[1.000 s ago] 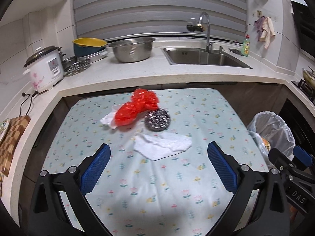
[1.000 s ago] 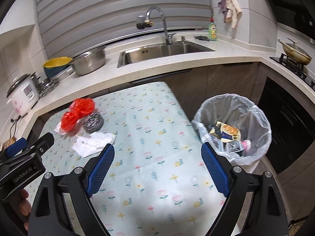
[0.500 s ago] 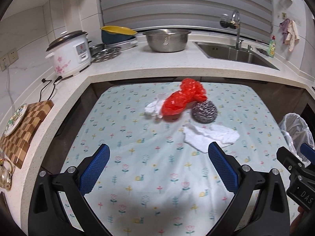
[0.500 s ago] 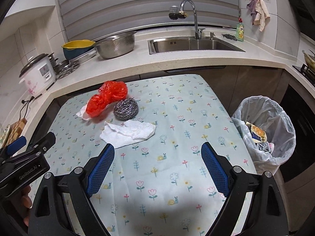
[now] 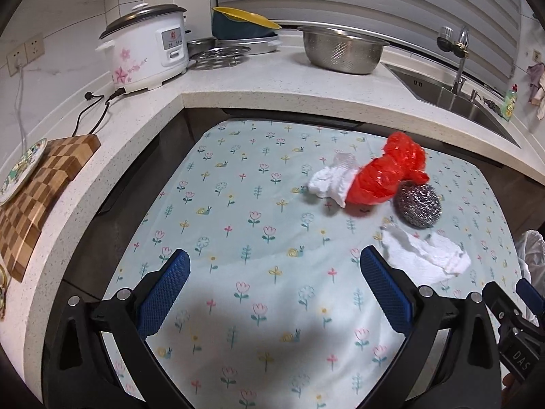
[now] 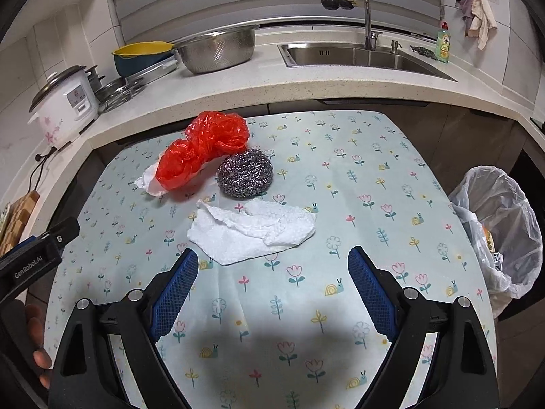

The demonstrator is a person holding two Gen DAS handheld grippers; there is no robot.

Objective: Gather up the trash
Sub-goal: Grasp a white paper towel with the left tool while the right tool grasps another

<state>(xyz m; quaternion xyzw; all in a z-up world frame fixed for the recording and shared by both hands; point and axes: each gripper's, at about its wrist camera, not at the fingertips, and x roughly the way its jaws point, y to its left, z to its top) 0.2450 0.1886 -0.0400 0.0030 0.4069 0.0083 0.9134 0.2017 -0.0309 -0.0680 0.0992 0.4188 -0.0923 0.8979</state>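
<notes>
A crumpled white paper towel [image 6: 250,231] lies on the flowered tablecloth [image 6: 357,184], just beyond my open, empty right gripper [image 6: 272,266]. Behind it sit a steel wool scrubber [image 6: 245,173], a red plastic bag [image 6: 204,151] and a smaller white tissue [image 6: 148,182]. In the left wrist view the towel [image 5: 422,259], scrubber [image 5: 417,206], red bag [image 5: 385,177] and tissue [image 5: 328,180] lie to the right of my open, empty left gripper [image 5: 274,267]. A bin lined with a clear bag [image 6: 500,235] stands off the table's right edge with trash inside.
A stone counter [image 6: 306,85] wraps around the table, with a rice cooker [image 5: 146,54], steel colander [image 6: 218,51], yellow-blue bowl [image 6: 143,56], sink and tap [image 6: 361,52]. A checkered cutting board [image 5: 37,187] lies on the left counter.
Both grippers have swung left. The trash pile has shifted right in the left view and come closer and more central in the right view; the bin has slid to the right edge.
</notes>
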